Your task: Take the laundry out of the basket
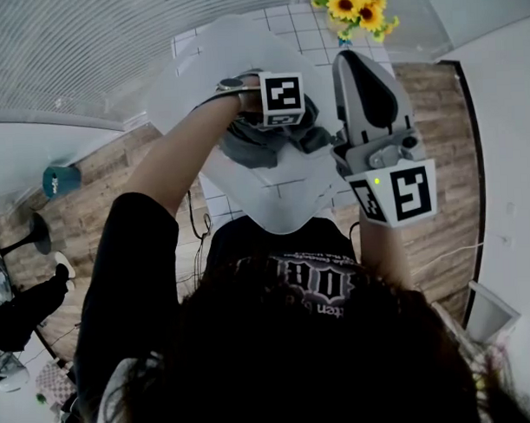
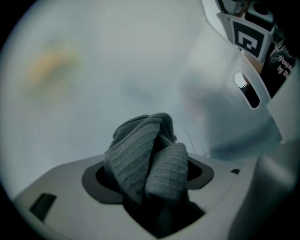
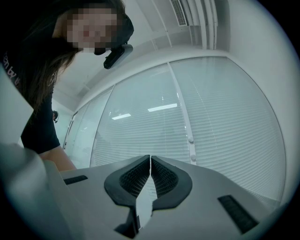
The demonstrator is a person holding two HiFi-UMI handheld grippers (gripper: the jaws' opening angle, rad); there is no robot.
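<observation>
Grey laundry cloth [image 2: 150, 154] bunched and clamped in left gripper [image 2: 150, 177], inside white basket [image 1: 195, 66]. Right gripper [image 3: 150, 176] shut, empty, at basket's right side. Risk: hold on loose folds only; likely slip back into basket on lifting.

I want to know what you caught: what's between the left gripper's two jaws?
Between the jaws of the left gripper sits a bunched grey cloth; they press on it, inside the white basket. The left gripper view shows it.

Right gripper [image 3: 150, 160], jaws together and empty, before white window blinds [image 3: 225, 117], dark sleeve [image 3: 40, 133] at left.
</observation>
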